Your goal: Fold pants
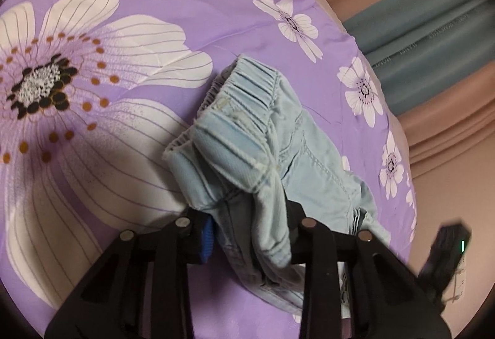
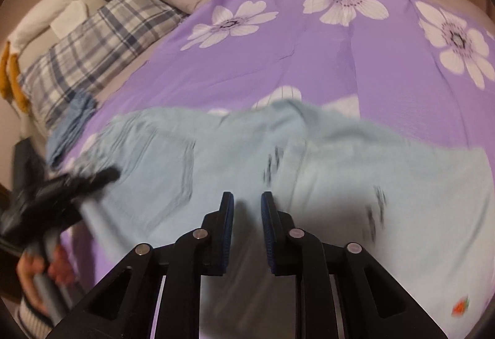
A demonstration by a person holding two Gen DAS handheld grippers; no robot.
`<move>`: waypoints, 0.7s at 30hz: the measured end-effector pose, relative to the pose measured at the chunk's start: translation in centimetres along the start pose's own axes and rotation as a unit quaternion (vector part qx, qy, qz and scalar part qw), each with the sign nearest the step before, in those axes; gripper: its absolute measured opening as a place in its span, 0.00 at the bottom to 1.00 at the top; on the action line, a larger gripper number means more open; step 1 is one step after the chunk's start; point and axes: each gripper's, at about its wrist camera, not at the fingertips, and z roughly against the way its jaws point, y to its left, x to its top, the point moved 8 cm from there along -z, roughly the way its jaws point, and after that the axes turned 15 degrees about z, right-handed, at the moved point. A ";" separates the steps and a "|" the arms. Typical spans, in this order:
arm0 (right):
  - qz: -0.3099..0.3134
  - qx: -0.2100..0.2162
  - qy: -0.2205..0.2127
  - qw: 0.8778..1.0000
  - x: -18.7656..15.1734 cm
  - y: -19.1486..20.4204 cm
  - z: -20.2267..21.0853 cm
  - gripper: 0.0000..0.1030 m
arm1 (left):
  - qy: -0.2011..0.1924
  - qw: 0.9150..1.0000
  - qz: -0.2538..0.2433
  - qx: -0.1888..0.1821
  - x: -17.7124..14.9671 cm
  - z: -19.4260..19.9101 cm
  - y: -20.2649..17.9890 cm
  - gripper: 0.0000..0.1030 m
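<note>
Left gripper [image 1: 250, 233]: closed on a bunch of the pants' cloth near the waistband; the fabric is pinched between the fingers and drapes over them, so it has a real hold.
Right gripper [image 2: 246, 230]: fingers nearly together with only a narrow gap, and nothing visibly caught between them; it hangs just above the pants, near the bed's close edge. That view is blurred, so I cannot tell whether the tips brush the cloth.
Person's hand [image 2: 37, 283]: at the lower left of the right wrist view, wrapped round the handle of the left gripper.
Pants [image 2: 278, 171]: light blue, lying across the near part of the bed on the purple flowered bedspread [image 1: 185, 14], one end gathered up in the left gripper, the elastic waistband [image 1: 244, 97] crumpled and half turned over.
Step in hand, as I judge it: getting the pants flat and squared before any fold.
How to do it well: the right fingers need to spread first, then take the opposite edge of the waistband or a leg hem, pinching both layers. Pull the two holds gently apart to take out the bunching, then lay the cloth down smooth, legs matched.
Risk: gripping one layer only, which would twist the fold.
Farther off: a plaid pillow [image 2: 92, 48] toward the bed's far left corner, curtains beyond.
</note>
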 end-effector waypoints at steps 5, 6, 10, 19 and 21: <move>0.002 -0.038 0.014 0.999 2.6 -1.5 -2.7 0.12 | 0.000 1.000 -0.019 0.004 0.0 0.1 -0.4 0.30; 0.006 -0.044 0.023 0.999 2.7 -1.5 -3.3 0.11 | 0.001 1.000 -0.021 0.002 0.0 0.1 -0.4 0.30; 0.026 -0.038 0.049 0.998 1.3 0.2 -3.6 0.09 | 0.001 0.999 -0.042 -0.002 0.0 0.4 -1.0 0.29; 0.062 0.016 0.068 0.996 -5.8 6.4 2.1 0.09 | -0.022 0.994 -0.109 -0.018 -1.1 2.4 -4.8 0.27; 0.067 0.022 0.071 0.995 -7.4 7.4 3.4 0.09 | -0.031 0.990 -0.137 -0.024 -1.8 3.0 -6.5 0.27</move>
